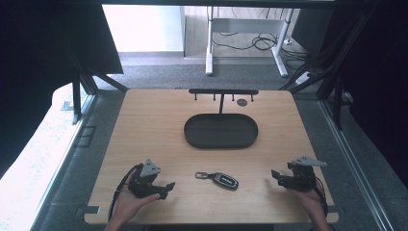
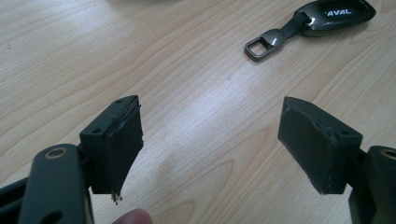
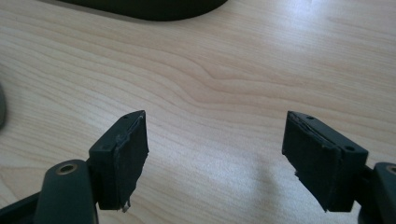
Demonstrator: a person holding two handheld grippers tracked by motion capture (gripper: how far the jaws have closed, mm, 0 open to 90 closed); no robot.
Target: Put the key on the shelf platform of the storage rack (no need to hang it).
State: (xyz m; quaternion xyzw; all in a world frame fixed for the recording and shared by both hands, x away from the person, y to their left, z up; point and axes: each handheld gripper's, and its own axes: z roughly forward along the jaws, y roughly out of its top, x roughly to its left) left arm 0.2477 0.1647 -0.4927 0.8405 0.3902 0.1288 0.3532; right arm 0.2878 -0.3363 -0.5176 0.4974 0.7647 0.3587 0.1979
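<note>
A dark car key fob (image 1: 225,180) with a metal ring lies on the wooden table (image 1: 144,125), near the front, between both hands. In the left gripper view the fob (image 2: 334,16) lies at the upper right, its ring (image 2: 261,45) toward the jaws. My left gripper (image 1: 166,188) rests low at the front left, open, nothing between its pads (image 2: 122,147). My right gripper (image 1: 275,175) sits at the front right, open and empty, jaws wide apart over bare wood (image 3: 215,140). A black oval tray (image 1: 221,131) lies mid-table.
Behind the tray stands a black hook rack (image 1: 223,92) with several pegs, and a small round disc (image 1: 242,102) lies beside it. The tray's edge (image 3: 154,8) shows at the top of the right gripper view. Dark frame posts flank the table.
</note>
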